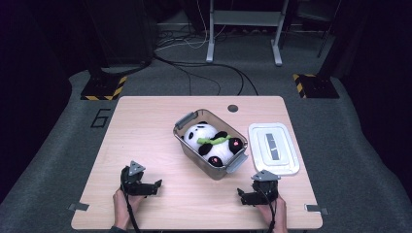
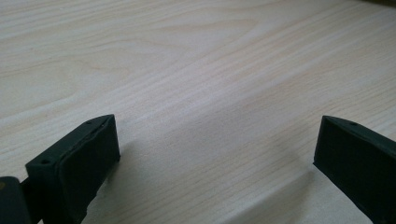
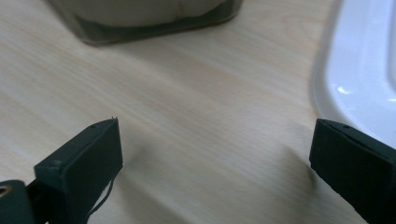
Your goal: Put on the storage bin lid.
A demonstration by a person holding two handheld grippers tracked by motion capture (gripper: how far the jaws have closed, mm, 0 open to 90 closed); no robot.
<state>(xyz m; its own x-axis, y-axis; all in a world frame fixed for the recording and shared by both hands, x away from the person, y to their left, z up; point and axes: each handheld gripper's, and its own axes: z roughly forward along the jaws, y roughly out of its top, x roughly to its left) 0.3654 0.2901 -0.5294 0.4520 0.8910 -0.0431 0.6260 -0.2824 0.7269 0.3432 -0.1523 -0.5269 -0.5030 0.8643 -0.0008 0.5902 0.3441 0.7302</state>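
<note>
Hands come in from the near edge of the wooden table (image 1: 145, 126), each wrapped around the back of a gripper with the forearm running straight toward the person. The left gripper (image 1: 154, 186) lies low over the near-left part of the table, its black jaws turned toward the table's middle and its grey three-cornered plate facing up. In the left gripper view (image 2: 215, 158) its jaws stand wide apart with bare wood grain between them, grasping nothing.

The right gripper (image 1: 241, 195) sits near the front-right edge, the right hand (image 1: 273, 209) behind it, and its jaws point leftward across the table. In the right gripper view (image 3: 215, 158) the jaws are likewise spread wide and empty, just above the wood.

The clear plastic bin (image 1: 185, 141) stands at the middle of the table, set at an angle, with grey latches at two opposite ends. A stuffed panda (image 1: 209, 141) lies inside it, white and black with a green strip across its body, filling most of the bin. The white lid (image 1: 286, 162) lies flat on the table just to the right of the bin, apart from it. The right gripper is near the lid's front-left corner; in its own view the lid's rim (image 3: 359, 70) shows just beyond the right-hand jaw, and the bin's bottom edge (image 3: 154, 28) further ahead.
</note>
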